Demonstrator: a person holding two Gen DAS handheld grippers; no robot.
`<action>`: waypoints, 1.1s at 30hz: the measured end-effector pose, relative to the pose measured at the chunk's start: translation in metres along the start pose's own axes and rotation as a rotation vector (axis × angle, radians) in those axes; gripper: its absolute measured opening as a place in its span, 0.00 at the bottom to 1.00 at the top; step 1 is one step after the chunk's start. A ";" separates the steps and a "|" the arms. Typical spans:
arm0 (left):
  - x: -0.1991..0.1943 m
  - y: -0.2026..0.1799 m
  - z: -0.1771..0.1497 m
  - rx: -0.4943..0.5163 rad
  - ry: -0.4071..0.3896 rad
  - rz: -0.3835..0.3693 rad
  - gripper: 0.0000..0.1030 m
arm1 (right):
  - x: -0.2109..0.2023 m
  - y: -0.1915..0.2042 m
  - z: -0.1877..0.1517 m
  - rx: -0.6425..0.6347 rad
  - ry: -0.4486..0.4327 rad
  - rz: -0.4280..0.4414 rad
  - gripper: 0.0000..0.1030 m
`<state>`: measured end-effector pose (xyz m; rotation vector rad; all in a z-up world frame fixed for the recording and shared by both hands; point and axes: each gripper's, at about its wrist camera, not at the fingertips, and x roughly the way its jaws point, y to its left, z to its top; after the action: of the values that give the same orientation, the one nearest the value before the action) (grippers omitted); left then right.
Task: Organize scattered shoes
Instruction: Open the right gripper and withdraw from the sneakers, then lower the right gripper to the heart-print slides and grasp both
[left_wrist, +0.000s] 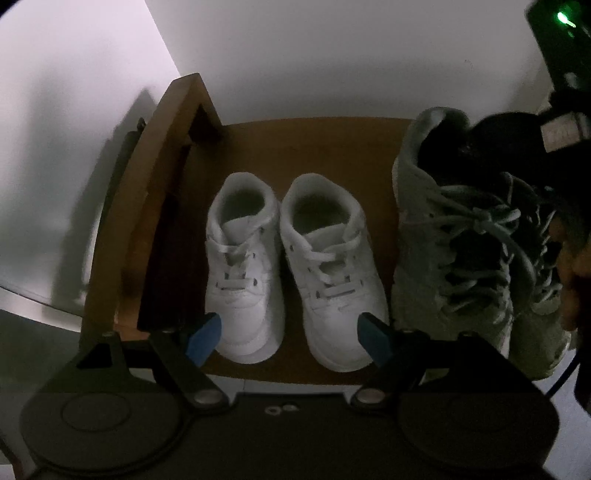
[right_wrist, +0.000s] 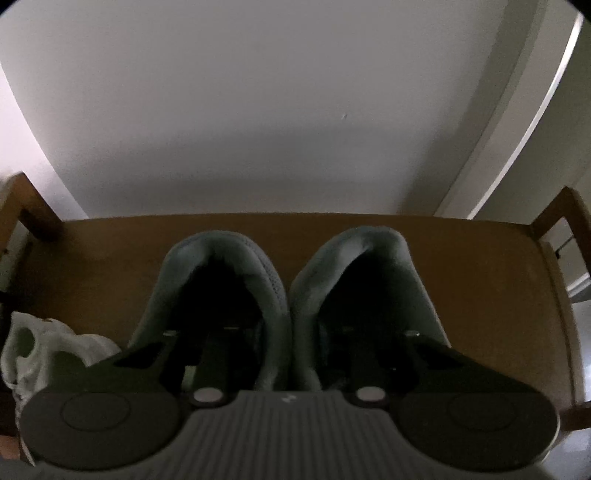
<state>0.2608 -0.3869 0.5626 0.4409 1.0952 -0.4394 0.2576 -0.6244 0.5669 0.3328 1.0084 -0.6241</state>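
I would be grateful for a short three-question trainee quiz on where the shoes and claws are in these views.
1. True or false: the white sneakers stand side by side on the wooden shelf.
2. Where does the right claw reach? A: one finger into each of the grey sneakers. B: around one white sneaker. C: against the wall.
3. Fill in: the left claw hangs over the white pair with its jaws ___.

Key: 1 true; 2 A; 3 open.
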 end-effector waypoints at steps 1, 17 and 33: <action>-0.001 0.000 -0.001 0.000 -0.002 -0.003 0.79 | -0.010 -0.002 -0.004 -0.007 -0.043 -0.022 0.72; -0.044 -0.033 -0.148 0.132 -0.053 -0.067 0.79 | -0.153 -0.100 -0.240 0.313 -0.330 0.084 0.88; 0.097 -0.170 -0.347 0.063 0.050 -0.068 0.79 | -0.038 -0.167 -0.525 0.258 -0.092 -0.043 0.88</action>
<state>-0.0517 -0.3516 0.3176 0.4730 1.1496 -0.5259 -0.2186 -0.4625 0.3391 0.5053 0.8494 -0.8038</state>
